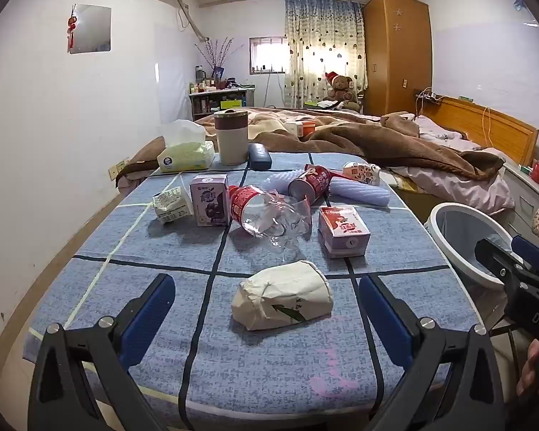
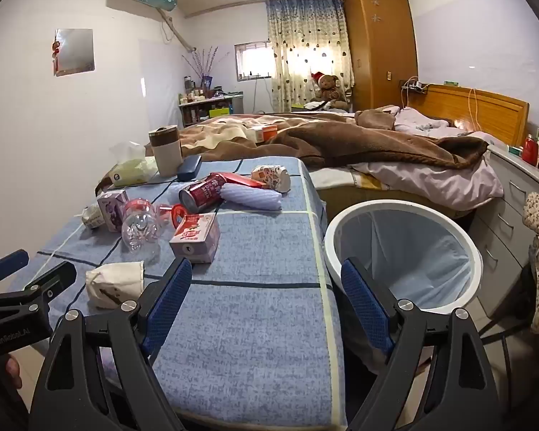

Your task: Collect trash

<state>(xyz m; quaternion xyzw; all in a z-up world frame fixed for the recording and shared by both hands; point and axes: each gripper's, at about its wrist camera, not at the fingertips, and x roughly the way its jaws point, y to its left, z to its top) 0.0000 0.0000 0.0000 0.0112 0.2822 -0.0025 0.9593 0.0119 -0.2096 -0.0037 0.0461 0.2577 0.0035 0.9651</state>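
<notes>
On the table in front of you, seen along your left wrist, nothing had yet been collected: your left gripper stood with its jaws wide apart and empty, pitched down over the crushed white paper cup with a green leaf mark, which lay on its side between the two blue pads without touching either. I judged this the opening step, and the next move called for you to ease down until the pads flanked the cup, then close gently, since thin paper will buckle. Beyond it lay a crumpled clear plastic bottle with a red label, a pink-and-white drink carton, a purple drink carton and a red drink can on its side. The blue checked tablecloth covered the table, with an unmade bed under a brown blanket behind.

From your right wrist, your right gripper was likewise spread wide and held nothing, hovering over the table's near right edge. The round white bin with a pale blue liner stood on the floor just beside that edge, open and apparently empty. A wooden wardrobe stood in the far corner.
</notes>
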